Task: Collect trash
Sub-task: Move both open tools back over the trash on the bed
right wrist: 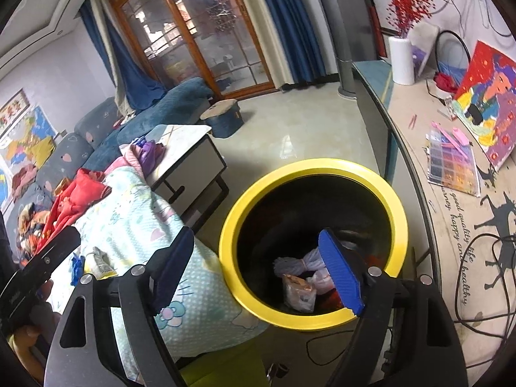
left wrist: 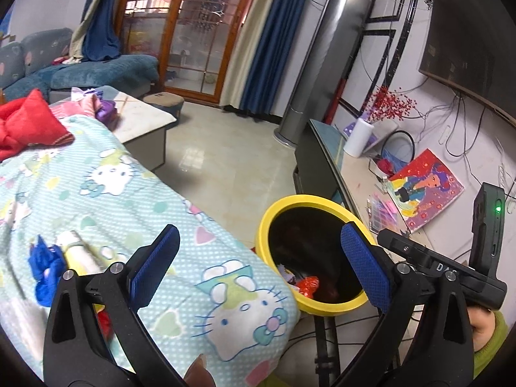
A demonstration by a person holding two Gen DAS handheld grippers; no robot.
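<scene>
A yellow-rimmed bin (right wrist: 309, 167) stands on the floor beside the bed, and it shows in the left wrist view as the bin (left wrist: 309, 200) too. Inside lie wrappers (right wrist: 300, 290), a knotted plastic bag (right wrist: 304, 262) and a red wrapper (left wrist: 308, 285). My right gripper (right wrist: 258, 272) hangs open over the bin's near rim with nothing between its fingers. My left gripper (left wrist: 258, 264) is open above the blanket's edge and holds nothing. On the blanket lie a blue scrap (left wrist: 46, 264) and a pale wrapper (left wrist: 75, 248), left of the left finger (left wrist: 154, 264).
A cartoon-cat blanket (left wrist: 129, 187) covers the bed, with a red cloth (left wrist: 29, 125) on it. A low TV bench (right wrist: 451, 219) holds a painting (right wrist: 490, 109), a bead case, a white vase and cables. A coffee table (right wrist: 187, 154), sofa and tower fan stand behind.
</scene>
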